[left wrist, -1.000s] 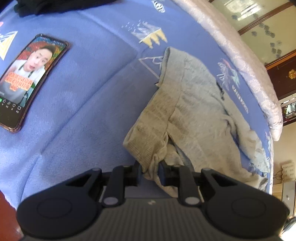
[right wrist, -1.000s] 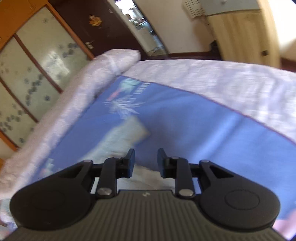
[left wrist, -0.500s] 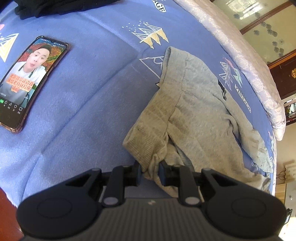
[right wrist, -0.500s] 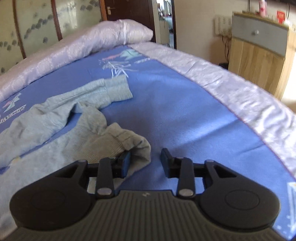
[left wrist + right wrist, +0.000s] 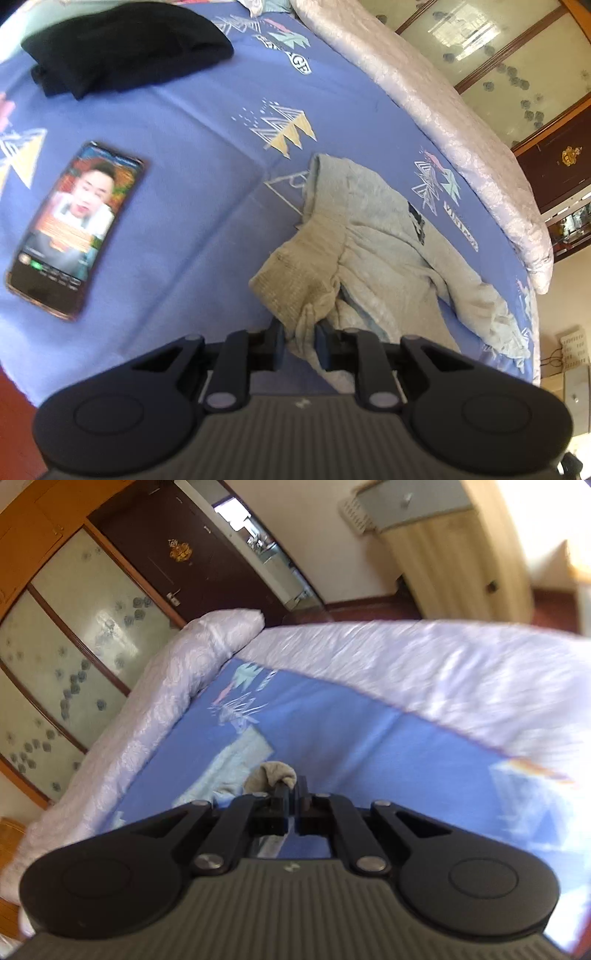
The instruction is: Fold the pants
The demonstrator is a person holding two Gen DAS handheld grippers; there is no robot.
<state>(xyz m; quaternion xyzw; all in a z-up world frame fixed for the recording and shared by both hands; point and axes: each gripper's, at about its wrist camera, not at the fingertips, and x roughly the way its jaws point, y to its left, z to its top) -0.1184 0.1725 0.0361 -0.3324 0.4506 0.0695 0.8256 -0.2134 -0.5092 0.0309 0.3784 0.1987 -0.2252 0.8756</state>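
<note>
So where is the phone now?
In the left wrist view, the phone lies screen-up on the blue sheet, left of the grey pants and below the black garment.

Grey pants on a blue printed bedsheet

The pants (image 5: 388, 251) are pale heather grey with a beige-grey ribbed waistband and a small dark mark on the fabric. The bedsheet (image 5: 207, 122) is periwinkle blue, printed with white-outlined triangles filled yellow, teal and pink. Its border (image 5: 424, 664) is shiny lilac-white with a floral weave. A black garment (image 5: 122, 44) lies at the far left. The phone (image 5: 74, 229) shows a red and orange screen. Both grippers are black with grey ribbed bodies, the left (image 5: 299, 341) and right (image 5: 291, 801).
</note>
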